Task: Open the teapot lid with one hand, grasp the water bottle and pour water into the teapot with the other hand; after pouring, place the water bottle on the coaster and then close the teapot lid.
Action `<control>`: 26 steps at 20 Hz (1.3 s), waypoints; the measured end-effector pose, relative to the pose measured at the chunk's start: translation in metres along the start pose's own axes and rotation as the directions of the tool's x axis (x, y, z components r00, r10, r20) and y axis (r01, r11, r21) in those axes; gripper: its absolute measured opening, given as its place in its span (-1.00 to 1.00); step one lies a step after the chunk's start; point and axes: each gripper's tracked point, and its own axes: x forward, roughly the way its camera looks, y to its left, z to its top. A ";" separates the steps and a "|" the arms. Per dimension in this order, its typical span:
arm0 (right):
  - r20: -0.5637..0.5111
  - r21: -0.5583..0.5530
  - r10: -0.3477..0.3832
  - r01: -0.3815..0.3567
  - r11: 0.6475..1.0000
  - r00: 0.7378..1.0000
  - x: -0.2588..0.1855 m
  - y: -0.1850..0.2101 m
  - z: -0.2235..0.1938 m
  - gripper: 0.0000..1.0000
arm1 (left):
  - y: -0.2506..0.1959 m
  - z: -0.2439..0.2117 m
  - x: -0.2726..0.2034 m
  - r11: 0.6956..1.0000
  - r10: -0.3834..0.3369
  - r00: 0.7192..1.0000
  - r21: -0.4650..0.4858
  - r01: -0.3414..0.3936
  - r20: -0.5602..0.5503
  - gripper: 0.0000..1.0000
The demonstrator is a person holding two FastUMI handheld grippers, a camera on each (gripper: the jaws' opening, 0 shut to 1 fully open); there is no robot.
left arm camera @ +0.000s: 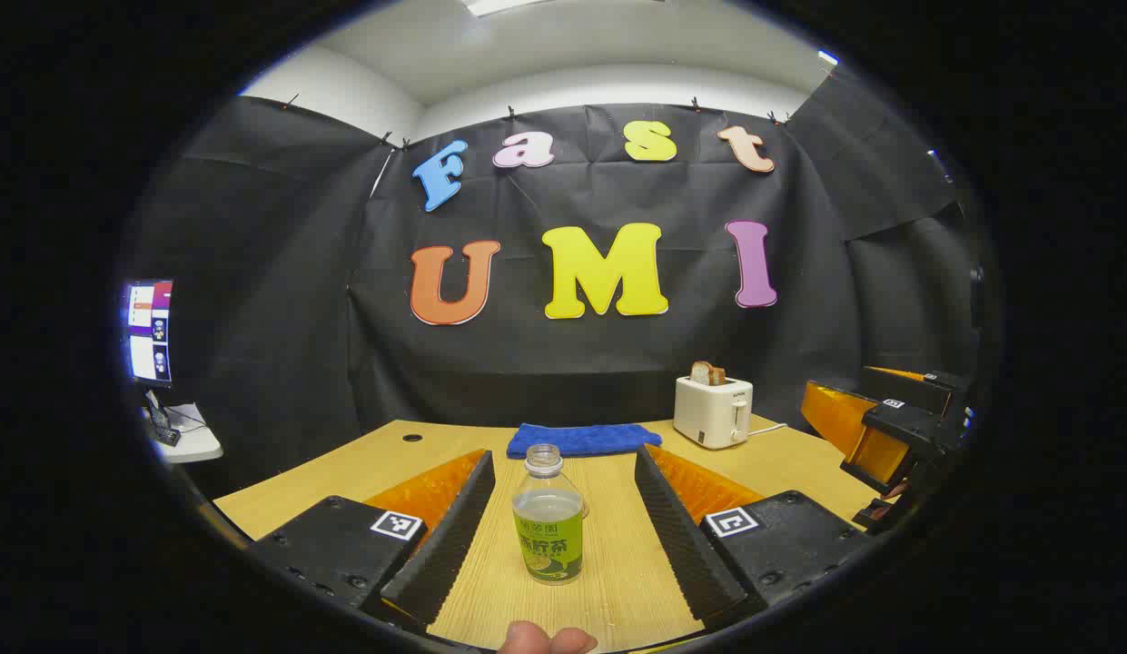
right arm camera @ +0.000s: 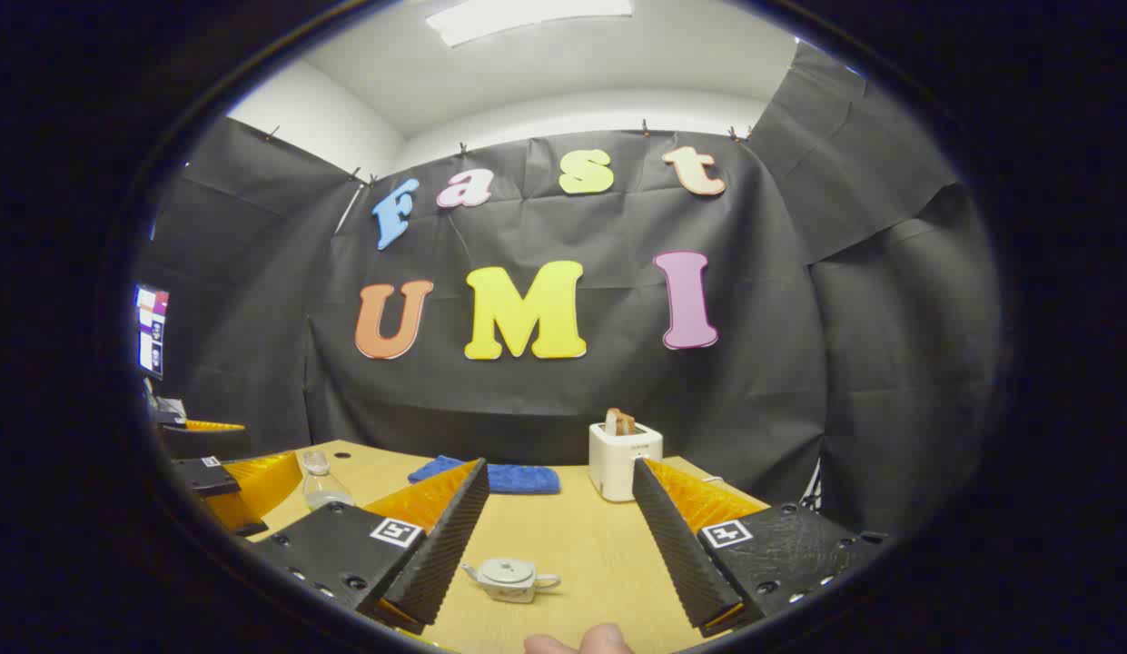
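Wooden table carries both targets: our left gripper, jaws spread, faces the upright water bottle standing dead ahead between its fingers. Our right gripper, also spread, looks at the small teapot near and centred, lid on.

Bright, even light from ceiling panel; sharp centre, fisheye-warped edges.

In the right gripper view, the water bottle is partly hidden behind a finger; the coaster cannot be made out. The other gripper is cut off at the edge, its jaws perhaps apart.
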 end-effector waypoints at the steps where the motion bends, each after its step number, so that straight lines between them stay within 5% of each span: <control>1: -0.001 -0.002 0.003 -0.003 1.000 1.000 0.002 0.002 -0.001 0.91 | 0.002 0.000 0.001 1.000 0.002 1.000 -0.006 -0.002 0.000 0.94; 26: -0.043 -0.026 0.011 -0.012 1.000 0.999 0.019 0.013 -0.030 0.94 | 0.022 -0.010 0.003 0.999 0.051 0.998 -0.013 -0.051 -0.039 0.94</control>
